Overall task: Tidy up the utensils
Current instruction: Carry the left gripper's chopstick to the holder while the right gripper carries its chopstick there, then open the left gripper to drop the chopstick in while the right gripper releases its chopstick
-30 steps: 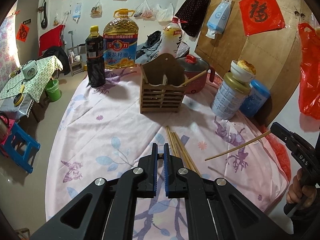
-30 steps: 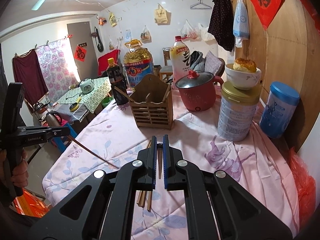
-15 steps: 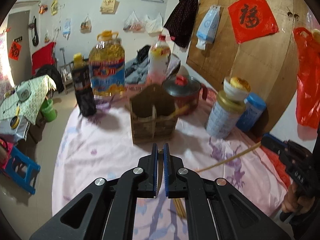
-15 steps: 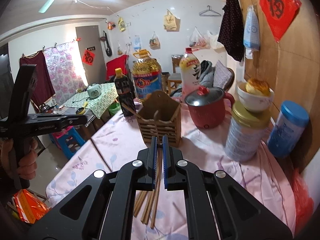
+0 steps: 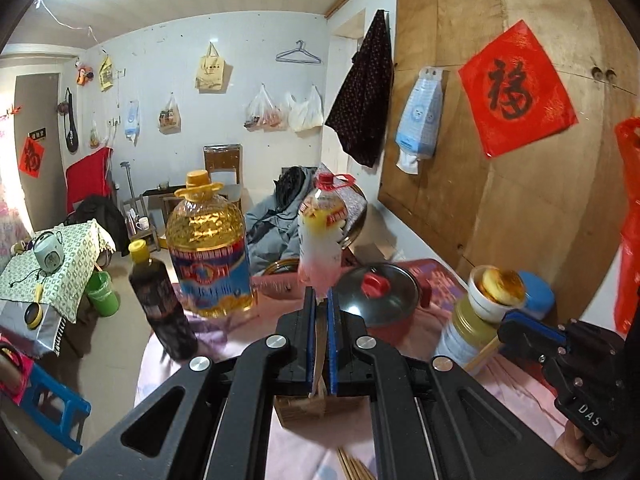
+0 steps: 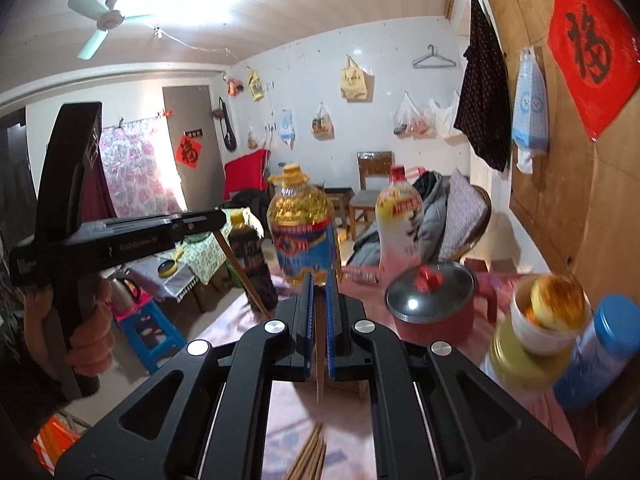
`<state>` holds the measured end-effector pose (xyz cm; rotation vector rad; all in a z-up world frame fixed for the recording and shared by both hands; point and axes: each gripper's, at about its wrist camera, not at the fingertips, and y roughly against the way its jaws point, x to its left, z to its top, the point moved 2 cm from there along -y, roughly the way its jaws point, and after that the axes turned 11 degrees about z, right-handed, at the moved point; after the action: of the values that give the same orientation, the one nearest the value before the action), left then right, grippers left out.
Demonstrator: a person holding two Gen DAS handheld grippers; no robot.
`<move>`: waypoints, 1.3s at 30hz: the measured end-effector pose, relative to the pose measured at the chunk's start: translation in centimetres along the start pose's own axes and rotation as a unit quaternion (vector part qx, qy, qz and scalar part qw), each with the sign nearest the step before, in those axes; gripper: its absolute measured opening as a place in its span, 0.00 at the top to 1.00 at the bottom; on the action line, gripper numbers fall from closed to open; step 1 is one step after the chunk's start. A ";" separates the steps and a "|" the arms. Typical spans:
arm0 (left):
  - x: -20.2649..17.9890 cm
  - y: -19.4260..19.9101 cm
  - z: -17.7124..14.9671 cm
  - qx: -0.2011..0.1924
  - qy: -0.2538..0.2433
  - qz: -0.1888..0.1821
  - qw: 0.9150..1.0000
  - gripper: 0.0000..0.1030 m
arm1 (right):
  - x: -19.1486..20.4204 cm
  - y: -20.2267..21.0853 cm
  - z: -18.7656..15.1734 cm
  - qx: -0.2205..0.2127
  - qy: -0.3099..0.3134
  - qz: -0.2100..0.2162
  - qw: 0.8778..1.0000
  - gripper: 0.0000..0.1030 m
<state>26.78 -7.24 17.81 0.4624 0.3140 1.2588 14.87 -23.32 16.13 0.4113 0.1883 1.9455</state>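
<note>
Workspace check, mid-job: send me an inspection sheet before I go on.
Surface: pink floral tablecloth, blurred.
Job's things: wooden holder mostly hidden behind the fingers; loose chopsticks lying on the cloth.
Clutter: oil bottle, dark sauce bottle, drink bottle, red pot, tin with bowl, blue-lidded jar.
Grippers: left gripper shut on a chopstick; right gripper shut on a second chopstick.
Cables: nothing seen on the table.
Surroundings: side table, blue stool, bags on the wall.

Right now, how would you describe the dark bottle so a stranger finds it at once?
Look at the pink flowered tablecloth, at its far left edge. The dark bottle stands there, beside the big oil jug. Only it has near-black contents under a small yellow cap.
</note>
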 end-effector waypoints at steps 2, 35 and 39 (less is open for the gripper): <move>0.2 -1.7 0.4 0.005 0.006 0.004 1.000 0.94 | -0.7 -1.5 0.7 -0.005 -0.004 0.000 1.000 0.94; 2.7 1.0 -15.6 0.144 0.063 0.042 0.987 0.61 | 0.0 2.2 -10.3 0.076 -0.074 -0.028 0.994 0.84; 1.8 2.1 -19.5 0.172 0.047 0.042 0.983 0.61 | 1.1 3.2 -13.3 0.105 -0.073 -0.032 0.991 0.77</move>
<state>16.33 -1.92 2.02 0.7179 0.6028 1.3147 6.84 -22.82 4.97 0.6765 0.3081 1.8308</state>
